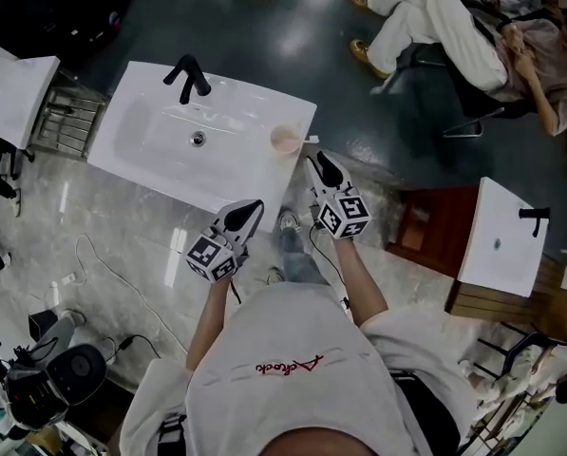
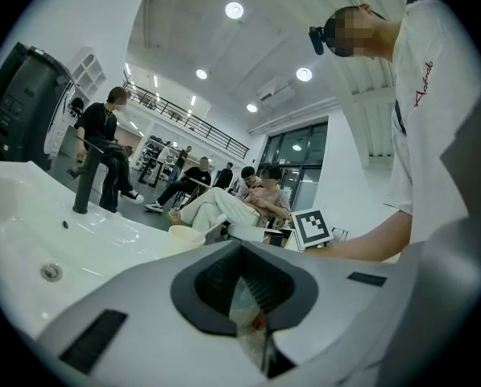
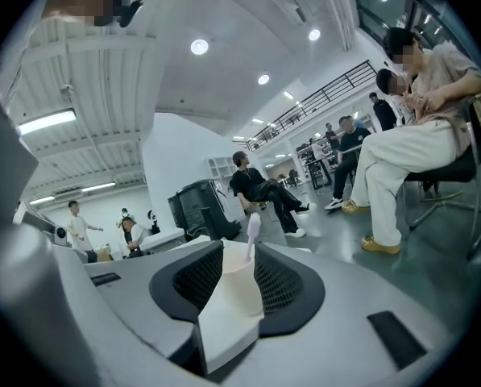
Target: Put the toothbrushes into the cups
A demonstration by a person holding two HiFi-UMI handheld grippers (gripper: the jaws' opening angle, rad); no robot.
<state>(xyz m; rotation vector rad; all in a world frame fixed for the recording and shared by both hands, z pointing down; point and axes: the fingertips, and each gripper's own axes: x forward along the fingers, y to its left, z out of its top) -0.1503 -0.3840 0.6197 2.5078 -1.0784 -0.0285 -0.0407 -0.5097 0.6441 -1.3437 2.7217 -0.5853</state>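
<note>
A white sink [image 1: 150,126] is sitting at the left of the head view on a pale marble floor. Its black faucet [image 1: 186,76] is rising from the far rim, and its drain [image 1: 198,139] is lying mid-basin. The left gripper [image 1: 253,207] is hovering over the sink's near edge and pointing toward the basin, with its marker cube [image 1: 212,256] trailing back toward the person. In the left gripper view its jaws are standing only a narrow slit apart and gripping nothing; only blurred background is showing through the slit.

Just to the right, the task's things are sitting on the sink's flat right-hand rim: a pale pink cup [image 1: 285,140] with a toothbrush [image 1: 311,139] already standing in it, its upper end leaning out to the right.

The right gripper [image 1: 316,161] is hovering just beside the cup with its tips aimed at it. In the right gripper view its jaws are standing moderately wide apart. The cup is showing in the gap between them, with the toothbrush poking up above its rim, and the pads are not pressing on it.

Farther right, a seated person [image 1: 444,22] in light trousers is leaning back on a black chair. Below them a second sink [image 1: 492,259] — white, with its own black faucet — is resting on a wooden stand.
</note>
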